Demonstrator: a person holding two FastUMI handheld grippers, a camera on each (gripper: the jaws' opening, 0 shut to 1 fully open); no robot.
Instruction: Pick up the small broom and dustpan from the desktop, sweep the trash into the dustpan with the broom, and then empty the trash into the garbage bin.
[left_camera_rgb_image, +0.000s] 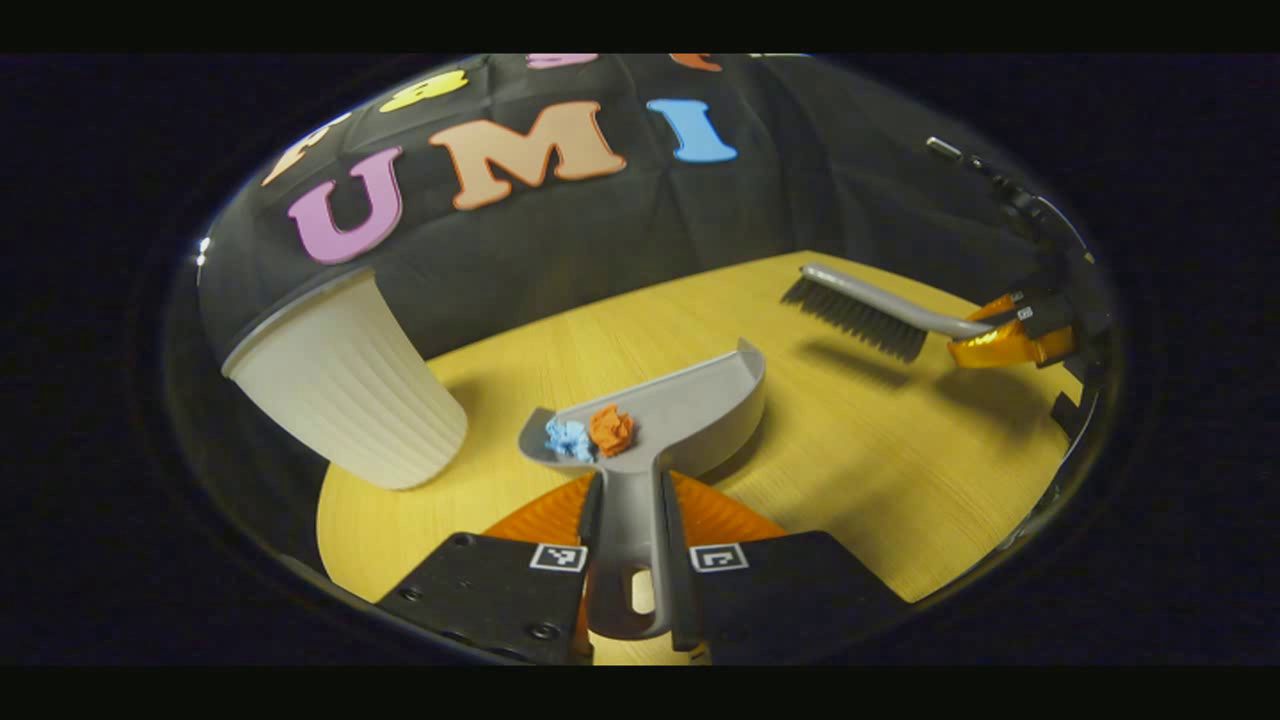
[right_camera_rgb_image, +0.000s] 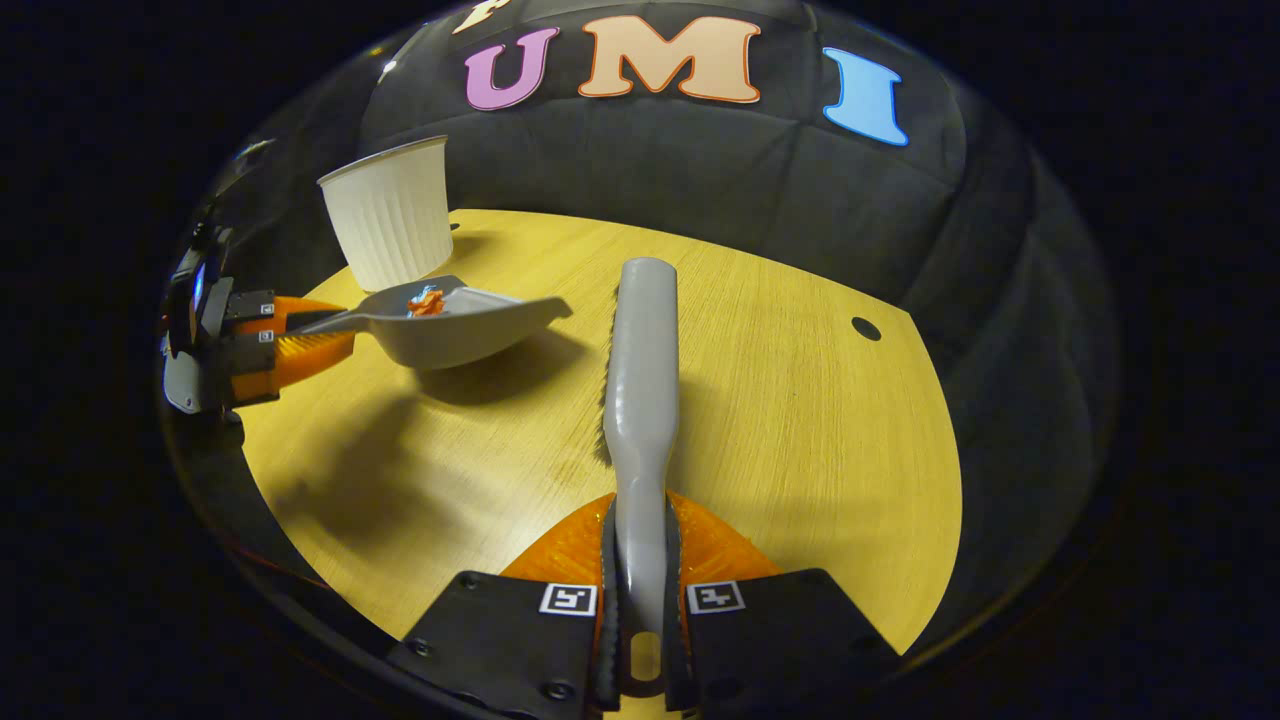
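Observation:
My left gripper (left_camera_rgb_image: 628, 520) is shut on the handle of the grey dustpan (left_camera_rgb_image: 690, 405), which is lifted off the desk and tilted to the left. A blue paper ball (left_camera_rgb_image: 568, 438) and an orange paper ball (left_camera_rgb_image: 611, 429) lie at its lower left lip, near the white ribbed bin (left_camera_rgb_image: 345, 385). My right gripper (right_camera_rgb_image: 640, 560) is shut on the grey broom (right_camera_rgb_image: 640, 350), held above the wooden desktop (right_camera_rgb_image: 800, 420). In the right gripper view, the dustpan (right_camera_rgb_image: 450, 325) hangs just in front of the bin (right_camera_rgb_image: 390, 215), held by the left gripper (right_camera_rgb_image: 300, 330). The left gripper view has the broom (left_camera_rgb_image: 870, 310) and the right gripper (left_camera_rgb_image: 990, 335) at the far right.
The round wooden desktop (left_camera_rgb_image: 900, 450) ends at the black cloth wall behind. A small dark hole (right_camera_rgb_image: 866, 328) sits in the desktop toward the right. Shadows of the dustpan and gripper fall on the wood at the left.

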